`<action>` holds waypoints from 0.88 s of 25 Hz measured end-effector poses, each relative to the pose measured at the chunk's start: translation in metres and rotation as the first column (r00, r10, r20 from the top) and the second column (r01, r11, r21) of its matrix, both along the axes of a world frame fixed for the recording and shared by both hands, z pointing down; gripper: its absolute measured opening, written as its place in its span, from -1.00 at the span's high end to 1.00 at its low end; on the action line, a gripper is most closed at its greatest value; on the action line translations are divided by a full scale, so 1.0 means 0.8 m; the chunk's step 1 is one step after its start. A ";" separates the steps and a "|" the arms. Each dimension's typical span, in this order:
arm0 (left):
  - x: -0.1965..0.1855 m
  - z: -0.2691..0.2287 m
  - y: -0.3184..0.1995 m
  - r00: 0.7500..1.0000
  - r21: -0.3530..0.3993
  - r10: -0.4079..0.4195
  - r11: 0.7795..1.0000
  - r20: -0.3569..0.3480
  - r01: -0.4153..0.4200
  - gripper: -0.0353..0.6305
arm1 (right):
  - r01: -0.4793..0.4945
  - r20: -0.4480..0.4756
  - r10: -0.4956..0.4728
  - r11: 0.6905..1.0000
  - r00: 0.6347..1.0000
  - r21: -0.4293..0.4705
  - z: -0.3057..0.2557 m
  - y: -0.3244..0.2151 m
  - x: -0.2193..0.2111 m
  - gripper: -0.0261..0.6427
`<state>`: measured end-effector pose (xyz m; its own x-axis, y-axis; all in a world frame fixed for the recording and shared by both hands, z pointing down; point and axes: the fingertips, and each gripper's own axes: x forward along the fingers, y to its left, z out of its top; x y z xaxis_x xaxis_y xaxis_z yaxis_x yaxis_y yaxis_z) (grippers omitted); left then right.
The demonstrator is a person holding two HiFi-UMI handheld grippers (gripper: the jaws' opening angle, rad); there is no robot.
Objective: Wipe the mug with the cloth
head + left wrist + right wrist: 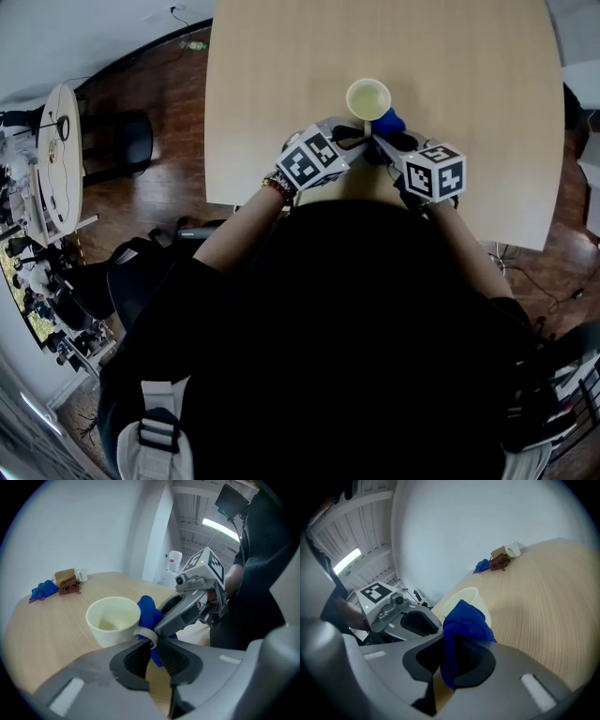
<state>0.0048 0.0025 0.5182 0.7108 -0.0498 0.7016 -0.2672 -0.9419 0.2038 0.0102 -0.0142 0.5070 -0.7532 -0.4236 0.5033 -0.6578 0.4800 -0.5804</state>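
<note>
The mug (368, 97) stands upright near the table's (487, 112) near edge, about midway along it, just in front of the person. The left gripper (153, 645) has its jaws pinched narrow on the mug's handle (146, 633), which sits between the pads. The right gripper (457, 645) has its jaws closed on the cloth (464, 620), a blue bunch that stands up out of them and lies against the mug's side beside the handle.

The mug looks like glazed ceramic: stiff, fairly heavy for its size, smooth enough to slip, and likely to chip if it tips against the table. The handle is the sound place to hold it, since the loop gives the pads something to lock on, but a grip there lets the body swing, so the rubbing pressure probably should stay light and be aimed back toward the held side. The cloth is soft and limp and will fold wherever it is pushed. Held by one bunched end, as here, the free part can drape over the curved wall. Whether the mug's base rests fully on the table cannot be told.
</note>
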 end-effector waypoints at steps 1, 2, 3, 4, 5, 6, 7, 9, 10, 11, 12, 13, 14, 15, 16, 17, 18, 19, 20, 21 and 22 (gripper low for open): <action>0.000 -0.001 -0.001 1.000 -0.003 0.007 1.000 0.001 -0.007 0.72 | 0.013 -0.019 -0.013 1.000 1.000 0.007 0.005 -0.002 0.000 0.77; 0.001 -0.001 -0.001 1.000 -0.007 0.014 1.000 0.000 -0.014 0.72 | 0.023 -0.042 -0.023 1.000 0.999 0.010 0.011 -0.004 0.001 0.77; 0.001 -0.001 0.000 1.000 -0.010 0.022 1.000 -0.001 -0.022 0.73 | 0.031 -0.067 -0.030 0.999 0.997 0.010 0.017 -0.006 0.001 0.77; 0.002 0.000 0.001 1.000 -0.013 0.031 0.999 -0.003 -0.031 0.73 | 0.037 -0.093 -0.036 0.999 0.995 0.007 0.025 -0.008 0.003 0.77; 0.003 0.001 0.002 0.999 -0.015 0.039 0.999 -0.006 -0.039 0.74 | 0.041 -0.116 -0.040 0.999 0.992 0.001 0.032 -0.010 0.003 0.77; 0.003 0.001 0.003 0.999 -0.016 0.043 0.999 -0.011 -0.043 0.75 | 0.045 -0.136 -0.045 0.999 0.990 -0.005 0.039 -0.012 0.004 0.77; 0.004 0.002 0.004 0.999 -0.017 0.040 0.999 -0.018 -0.041 0.75 | 0.051 -0.149 -0.052 0.999 0.987 -0.009 0.044 -0.013 0.005 0.77; 0.006 0.001 0.004 0.999 -0.018 0.024 1.000 -0.032 -0.025 0.76 | 0.063 -0.159 -0.064 0.998 0.985 -0.011 0.047 -0.015 0.006 0.77; 0.007 0.001 0.003 0.999 -0.015 0.015 1.000 -0.038 -0.016 0.76 | 0.066 -0.160 -0.067 0.998 0.985 -0.011 0.046 -0.016 0.007 0.77; 0.009 0.000 0.002 0.999 -0.011 0.008 1.000 -0.043 -0.008 0.76 | 0.065 -0.162 -0.066 0.998 0.985 -0.012 0.044 -0.015 0.009 0.77; 0.012 -0.001 0.002 0.999 -0.005 0.001 1.000 -0.046 -0.001 0.76 | 0.061 -0.162 -0.062 0.998 0.985 -0.013 0.042 -0.014 0.012 0.77; 0.014 -0.002 0.002 0.999 0.001 -0.004 1.000 -0.049 0.004 0.75 | 0.053 -0.158 -0.055 0.998 0.986 -0.016 0.038 -0.013 0.016 0.77; 0.015 -0.002 0.002 0.999 0.005 -0.010 1.000 -0.051 0.010 0.75 | 0.044 -0.151 -0.046 0.999 0.988 -0.016 0.034 -0.012 0.018 0.77; 0.016 -0.002 0.002 0.999 0.007 -0.015 1.000 -0.053 0.015 0.75 | 0.034 -0.140 -0.035 0.999 0.990 -0.013 0.029 -0.012 0.020 0.77; 0.017 -0.001 0.002 0.998 0.008 -0.021 1.000 -0.055 0.021 0.76 | 0.025 -0.126 -0.026 1.000 0.992 -0.006 0.022 -0.012 0.023 0.77; 0.019 -0.001 0.001 0.998 0.008 -0.030 1.000 -0.058 0.031 0.76 | 0.018 -0.110 -0.017 1.000 0.994 0.007 0.013 -0.013 0.025 0.77; 0.021 0.000 0.000 0.997 0.006 -0.043 0.999 -0.063 0.044 0.76 | 0.011 -0.092 -0.009 1.000 0.996 0.022 0.002 -0.014 0.029 0.77; 0.024 0.000 -0.001 0.996 0.003 -0.060 0.998 -0.069 0.060 0.77 | 0.004 -0.074 -0.001 0.999 0.997 0.039 -0.011 -0.014 0.033 0.77; 0.027 -0.001 -0.001 0.994 0.000 -0.077 0.997 -0.076 0.077 0.77 | -0.004 -0.060 0.008 0.998 0.998 0.056 -0.024 -0.014 0.037 0.77; 0.031 -0.002 -0.002 0.992 -0.004 -0.092 0.996 -0.084 0.092 0.77 | -0.012 -0.050 0.016 0.997 0.999 0.073 -0.036 -0.014 0.041 0.77; 0.035 -0.003 -0.003 0.990 -0.007 -0.104 0.995 -0.092 0.104 0.79 | -0.019 -0.045 0.023 0.996 0.999 0.091 -0.048 -0.014 0.045 0.77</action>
